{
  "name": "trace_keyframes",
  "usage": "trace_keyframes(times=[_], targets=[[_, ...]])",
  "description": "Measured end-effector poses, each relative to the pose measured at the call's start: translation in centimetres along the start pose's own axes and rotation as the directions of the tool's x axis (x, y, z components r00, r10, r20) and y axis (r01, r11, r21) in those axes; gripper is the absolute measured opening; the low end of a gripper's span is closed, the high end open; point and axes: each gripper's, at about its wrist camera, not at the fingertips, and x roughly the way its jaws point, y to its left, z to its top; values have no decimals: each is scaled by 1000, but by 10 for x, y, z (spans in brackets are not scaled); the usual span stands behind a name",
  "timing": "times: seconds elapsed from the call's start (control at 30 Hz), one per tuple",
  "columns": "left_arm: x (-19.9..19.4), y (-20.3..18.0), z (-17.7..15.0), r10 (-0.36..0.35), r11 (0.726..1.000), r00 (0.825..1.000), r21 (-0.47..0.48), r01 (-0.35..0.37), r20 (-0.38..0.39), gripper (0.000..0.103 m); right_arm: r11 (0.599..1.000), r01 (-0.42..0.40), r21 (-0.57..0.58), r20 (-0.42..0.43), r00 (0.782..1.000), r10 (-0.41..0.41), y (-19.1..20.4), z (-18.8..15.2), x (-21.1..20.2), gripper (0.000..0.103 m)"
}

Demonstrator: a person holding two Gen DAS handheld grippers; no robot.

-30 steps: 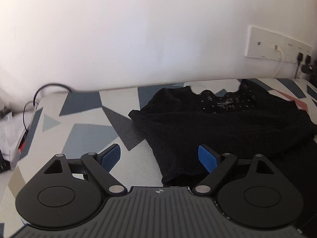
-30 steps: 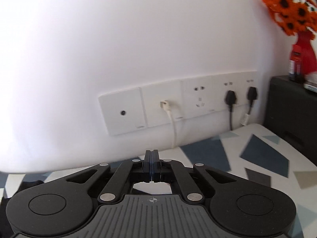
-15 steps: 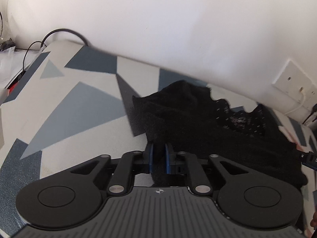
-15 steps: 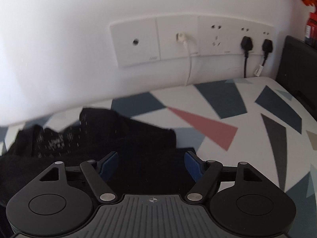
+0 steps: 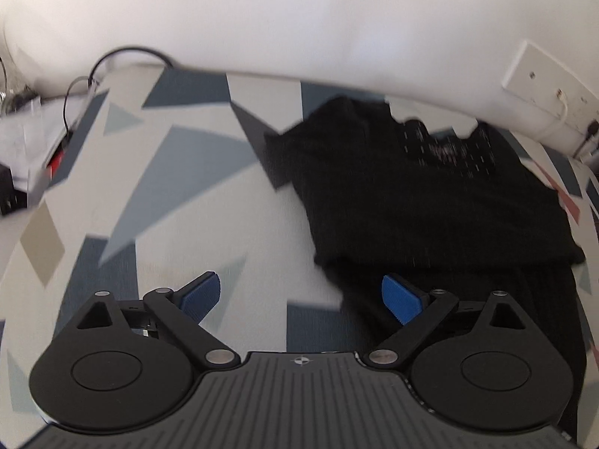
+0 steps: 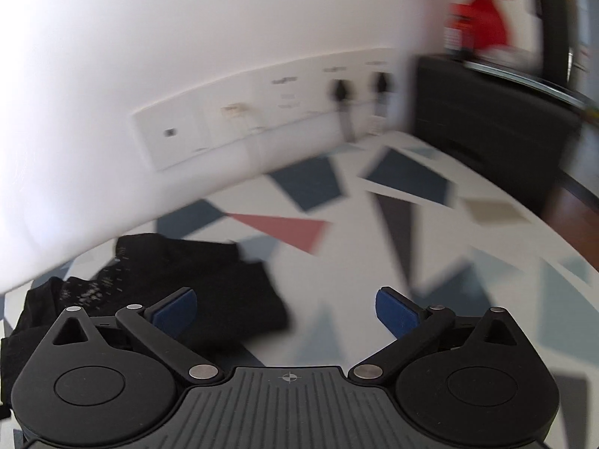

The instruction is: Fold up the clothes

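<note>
Black knitted garment (image 5: 430, 202) lies ahead-right of my opening, empty left gripper (image 5: 299, 297) and ahead-left of my opening, empty right gripper (image 6: 286, 312), so a hasty regrasp could drag its fold loose.

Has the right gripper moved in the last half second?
Yes. The right gripper swung to the right: the socket panel slid left in its view, and the black garment now lies by its left finger.
</note>
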Motion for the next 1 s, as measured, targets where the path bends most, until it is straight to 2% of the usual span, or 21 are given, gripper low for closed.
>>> trace_keyframes(times=[0.1, 0.2, 0.37, 0.5, 0.7, 0.77, 0.83, 1.0], targets=[[-15, -1, -22, -7, 999, 1000, 36, 8, -27, 95, 999, 28, 26, -11, 1000, -28, -27, -22, -32, 102], [-35, -2, -48, -18, 998, 999, 57, 20, -37, 97, 999, 31, 10, -52, 998, -31, -37, -44, -53, 102], [-62, -9, -94, 24, 999, 998, 47, -21, -55, 98, 998, -11, -65, -52, 999, 8, -32, -74, -88, 102], [-80, -28, -127, 52, 998, 996, 44, -49, -69, 98, 984, -90, -154, -107, 992, 74, -28, -90, -107, 102], [-89, -54, -176, 51, 996, 989, 77, -41, -139, 100, 981, -87, -172, -143, 988, 62, -57, -124, -146, 102], [-87, -57, -187, 54, 997, 986, 61, -45, -160, 101, 981, -81, -179, -157, 986, 53, -66, -131, -153, 102], [-88, -60, -195, 68, 996, 986, 64, -59, -149, 102, 978, -79, -192, -173, 984, 45, -74, -137, -158, 102], [-88, -63, -196, 78, 994, 985, 93, -64, -155, 103, 974, -97, -203, -208, 977, 54, -83, -139, -159, 102]])
